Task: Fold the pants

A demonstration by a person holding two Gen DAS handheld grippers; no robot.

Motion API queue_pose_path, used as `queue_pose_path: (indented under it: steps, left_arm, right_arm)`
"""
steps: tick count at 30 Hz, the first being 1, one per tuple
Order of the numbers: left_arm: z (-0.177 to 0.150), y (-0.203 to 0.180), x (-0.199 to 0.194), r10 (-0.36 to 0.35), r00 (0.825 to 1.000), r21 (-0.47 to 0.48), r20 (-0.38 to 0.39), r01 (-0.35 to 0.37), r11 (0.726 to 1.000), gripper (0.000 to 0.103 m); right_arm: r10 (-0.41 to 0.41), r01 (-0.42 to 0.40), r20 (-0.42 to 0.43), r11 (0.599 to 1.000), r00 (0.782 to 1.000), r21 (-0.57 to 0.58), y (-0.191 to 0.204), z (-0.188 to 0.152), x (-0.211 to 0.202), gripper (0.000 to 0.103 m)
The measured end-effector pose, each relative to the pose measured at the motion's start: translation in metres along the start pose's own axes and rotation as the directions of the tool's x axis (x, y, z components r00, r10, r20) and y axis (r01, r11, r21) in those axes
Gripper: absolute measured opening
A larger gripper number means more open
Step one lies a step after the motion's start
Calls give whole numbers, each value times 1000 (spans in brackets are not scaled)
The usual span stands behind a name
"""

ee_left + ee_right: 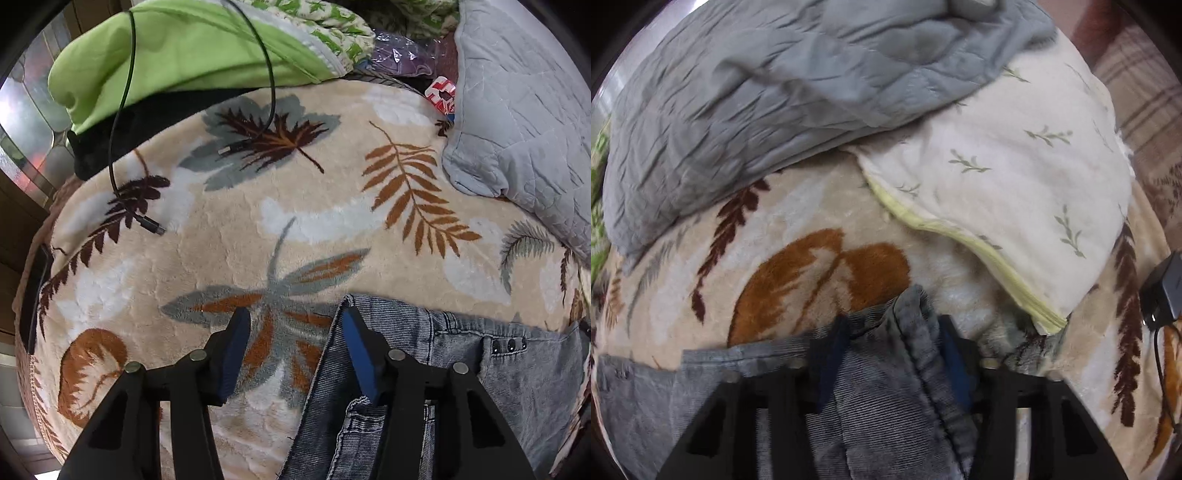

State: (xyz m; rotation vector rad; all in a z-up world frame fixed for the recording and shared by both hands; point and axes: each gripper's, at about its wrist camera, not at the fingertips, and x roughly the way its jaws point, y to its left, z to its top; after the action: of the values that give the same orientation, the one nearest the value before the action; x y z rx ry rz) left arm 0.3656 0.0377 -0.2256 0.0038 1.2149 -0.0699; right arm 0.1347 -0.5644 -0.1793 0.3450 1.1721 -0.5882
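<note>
I am working over a bed spread with a beige leaf-patterned blanket (229, 236), with a grey quilted pillow (746, 92) and a cream sprigged pillow (1015, 177) crowding the far side and a black cable (125, 177) trailing across the left. The pants (461, 369), grey washed denim, are lying along the near edge of the blanket. My left gripper (291, 354) is hovering with its jaws spread, one blue pad over the denim's edge and the other over bare blanket, gripping nothing as far as I can see. My right gripper (892, 365) is straddling a raised ridge of denim, though I cannot tell whether the jaws are actually biting. To do this well, I am thinking the left should take the hem squarely and both should lift together, keeping the fabric taut and away from the pillows.
</note>
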Motion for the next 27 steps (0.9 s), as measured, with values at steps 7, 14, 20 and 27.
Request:
queue_pose_path:
  steps: [7,14,20,27]
  left_arm:
    - [8,1,-3,-126,992,-83,-25,124,989,55]
    - [10,-29,32,-203,973,-108,-113,191,976,31]
    - [9,-32,31,-180,979,-108,-92,170,980,3]
    - [2,-24,-24,-261,965,-84,29,262,961,3]
  right_arm:
    - [-10,10,57,1000,998,-14,7,-12,-28,17]
    - [-23,23,72,1000,997,2,-3,-19,-47,17]
    - [-25,22,98,999,995,34,-8,-17,-48,17]
    - [-15,2,189,998,982,70,-13,-19,-101,16]
